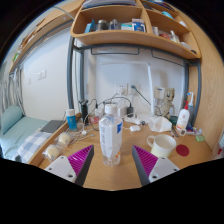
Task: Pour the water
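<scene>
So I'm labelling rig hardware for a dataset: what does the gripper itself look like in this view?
The gripper shows two wedge-shaped fingers, pale grey to white on their outer faces. Each carries a magenta-purple pad with a fine ribbed texture on its inner face. No cables, markings, hand or sleeve are visible.

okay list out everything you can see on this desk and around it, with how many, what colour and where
Water bottle: one, clear with a white cap, upright between the fingers.
Cup: one, white, on the desk right of the bottle.
Coaster: one, dark red, right of the cup.
Desk: one, wooden, beneath everything.
Shelf: one, wooden, above the desk, holding small items too unclear to name.
Wooden figure: one, tan, at the back right.
Bed: one, pale bedding, left of the desk.
Gripper: one, purple pads, fingers either side of the bottle.
</scene>
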{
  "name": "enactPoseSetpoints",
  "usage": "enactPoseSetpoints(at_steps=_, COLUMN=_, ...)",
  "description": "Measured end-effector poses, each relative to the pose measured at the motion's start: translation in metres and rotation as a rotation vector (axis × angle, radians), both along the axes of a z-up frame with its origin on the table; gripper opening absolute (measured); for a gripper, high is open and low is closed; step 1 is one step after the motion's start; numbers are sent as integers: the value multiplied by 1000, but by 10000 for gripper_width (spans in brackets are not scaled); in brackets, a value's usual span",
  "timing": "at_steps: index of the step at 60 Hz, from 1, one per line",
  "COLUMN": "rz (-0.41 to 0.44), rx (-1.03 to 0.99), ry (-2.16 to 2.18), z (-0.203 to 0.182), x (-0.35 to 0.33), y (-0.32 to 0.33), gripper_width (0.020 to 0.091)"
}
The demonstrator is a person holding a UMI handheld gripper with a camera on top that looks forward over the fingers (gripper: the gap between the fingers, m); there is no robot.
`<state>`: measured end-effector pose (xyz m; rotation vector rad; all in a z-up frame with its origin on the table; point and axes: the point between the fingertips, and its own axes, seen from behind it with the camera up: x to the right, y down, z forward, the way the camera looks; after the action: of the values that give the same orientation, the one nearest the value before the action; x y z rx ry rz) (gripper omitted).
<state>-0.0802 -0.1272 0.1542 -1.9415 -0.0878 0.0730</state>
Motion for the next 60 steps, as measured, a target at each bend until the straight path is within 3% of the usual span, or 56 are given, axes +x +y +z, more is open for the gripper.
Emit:
enactPoseSetpoints(at_steps=17, rz=-41, rx=55, ry=-4, z=17, x=35, y=43, gripper_width=778)
enactPoseSetpoints(at_steps=20, rz=-65, rx=73, ry=-1, z=23, x=44, y=50, gripper_width=724)
enactPoseSetpoints(at_steps=24, rz=-99, rx=77, ry=-10, z=27, x=55, y=52, gripper_width=568)
enactPoseSetpoints(at_steps=38, rz=-110, rx=85, ry=41, z=38, x=81, y=37, gripper_width=406)
enactPoseSetpoints(at_steps=60, rz=-152, rx=-30, ry=527, z=76, x=112, y=22, gripper_width=383)
